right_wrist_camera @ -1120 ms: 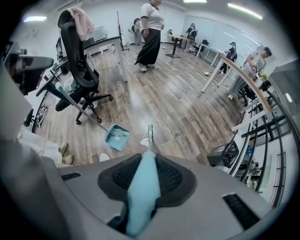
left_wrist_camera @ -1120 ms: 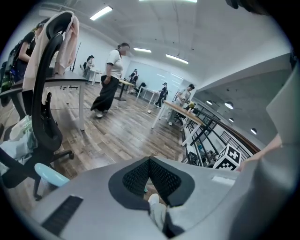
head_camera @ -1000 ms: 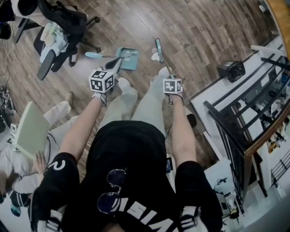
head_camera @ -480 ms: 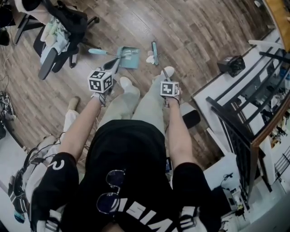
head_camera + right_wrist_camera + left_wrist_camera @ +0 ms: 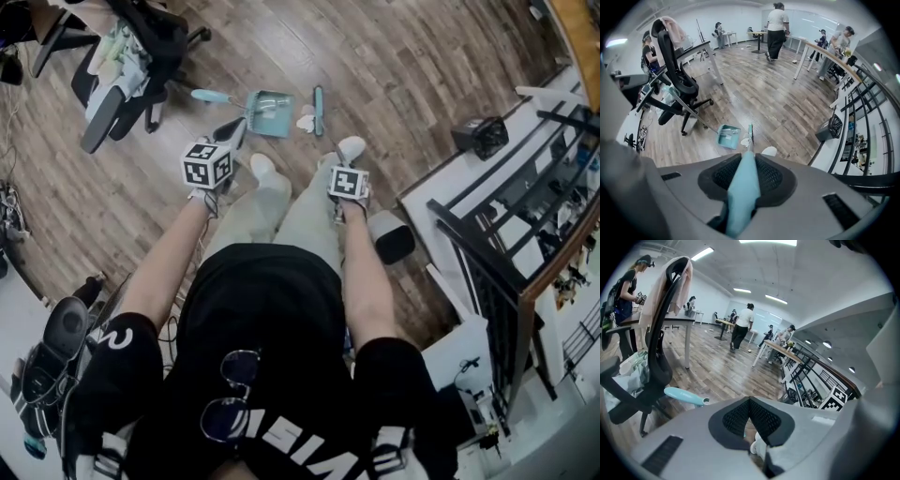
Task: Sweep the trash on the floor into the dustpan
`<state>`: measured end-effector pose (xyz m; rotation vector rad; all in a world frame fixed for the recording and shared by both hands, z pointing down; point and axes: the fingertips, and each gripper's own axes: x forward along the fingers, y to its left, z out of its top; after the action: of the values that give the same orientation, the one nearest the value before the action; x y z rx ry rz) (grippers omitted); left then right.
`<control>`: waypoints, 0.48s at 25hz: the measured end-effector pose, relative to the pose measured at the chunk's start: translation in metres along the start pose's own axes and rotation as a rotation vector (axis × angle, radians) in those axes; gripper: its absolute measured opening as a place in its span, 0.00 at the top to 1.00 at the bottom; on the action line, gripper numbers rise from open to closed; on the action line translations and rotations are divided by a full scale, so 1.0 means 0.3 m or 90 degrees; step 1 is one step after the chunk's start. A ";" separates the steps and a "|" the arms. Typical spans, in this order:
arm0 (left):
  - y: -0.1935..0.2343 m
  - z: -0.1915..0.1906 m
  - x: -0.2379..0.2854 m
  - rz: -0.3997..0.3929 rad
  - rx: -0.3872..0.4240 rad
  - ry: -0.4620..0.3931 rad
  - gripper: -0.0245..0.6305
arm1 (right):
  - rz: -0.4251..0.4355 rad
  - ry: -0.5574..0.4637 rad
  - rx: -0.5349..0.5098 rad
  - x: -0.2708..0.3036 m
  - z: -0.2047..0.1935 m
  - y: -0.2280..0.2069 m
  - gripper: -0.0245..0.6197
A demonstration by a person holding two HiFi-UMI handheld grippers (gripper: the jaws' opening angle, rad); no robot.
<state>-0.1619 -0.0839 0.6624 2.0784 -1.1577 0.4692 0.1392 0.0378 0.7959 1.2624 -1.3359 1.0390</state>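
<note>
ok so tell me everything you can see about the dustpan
The light blue plastic dustpan lies flat on the brown wooden plank floor, with a few pale scraps inside. Its open mouth faces the head of the teal broom, and the white crumpled trash sits just outside it. A thin rod runs from its back edge to a light blue grip near the black office chair. Only the floor seems to touch it.

Black short-sleeved T-shirt [image 5: 253, 319], white lettering on the front, sunglasses [image 5: 230, 394] hooked at the collar. Pale trousers [image 5: 281, 216], white shoes [image 5: 352, 147]. Left gripper [image 5: 750, 404] and right gripper [image 5: 743, 157]: grey bodies, black mesh-textured pads [image 5: 736, 418] on the jaws, each with a white cube [image 5: 208, 164] bearing black square markers.
</note>
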 end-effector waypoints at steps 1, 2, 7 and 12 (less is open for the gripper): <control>0.003 -0.005 -0.005 0.001 -0.002 -0.001 0.97 | 0.000 0.001 0.008 -0.003 -0.003 0.005 0.83; 0.005 -0.008 -0.010 0.002 -0.003 -0.002 0.97 | 0.005 0.000 0.020 -0.004 -0.006 0.017 0.83; 0.024 -0.014 -0.038 0.006 -0.011 -0.013 0.97 | 0.048 -0.017 0.073 -0.009 0.000 0.109 0.83; 0.053 -0.025 -0.073 0.017 -0.020 -0.021 0.97 | 0.133 -0.064 0.127 -0.003 0.058 0.234 0.83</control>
<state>-0.1867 -0.0711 0.6608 2.0532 -1.2064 0.4284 0.0676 0.0273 0.7952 1.3569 -1.4939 1.2949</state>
